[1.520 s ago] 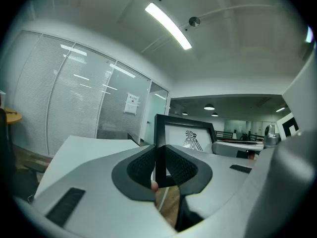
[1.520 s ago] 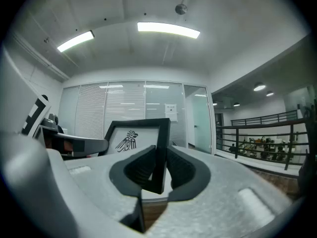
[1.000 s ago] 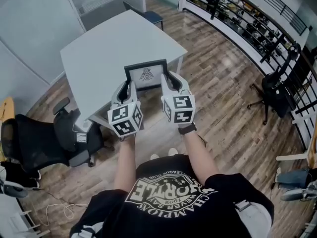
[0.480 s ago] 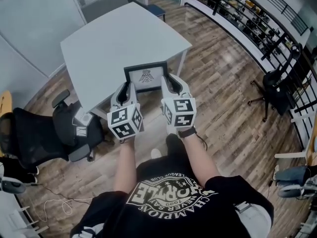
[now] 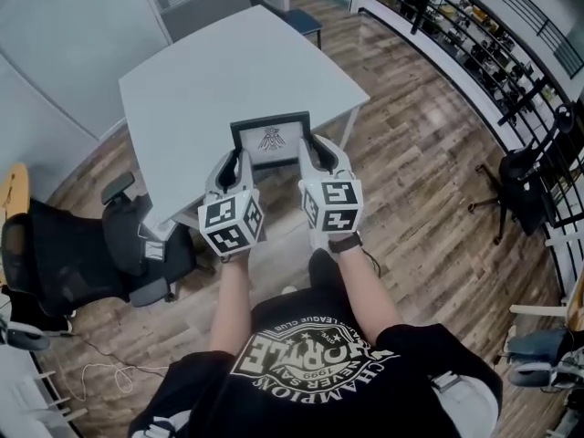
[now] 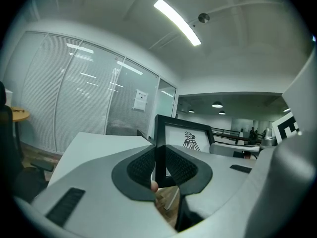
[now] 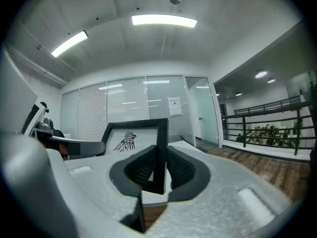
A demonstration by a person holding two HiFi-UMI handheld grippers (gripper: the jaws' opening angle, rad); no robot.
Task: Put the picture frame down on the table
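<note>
Big white desk (image 5: 210, 80) ahead of me. Black rectangular picture frame (image 5: 270, 140) with a white print and a bird emblem is held upright in the air at the desk's near edge, not resting on it. My left tongs (image 5: 239, 164) are clamped on its left bar and my right tongs (image 5: 308, 153) on its right bar.
</note>
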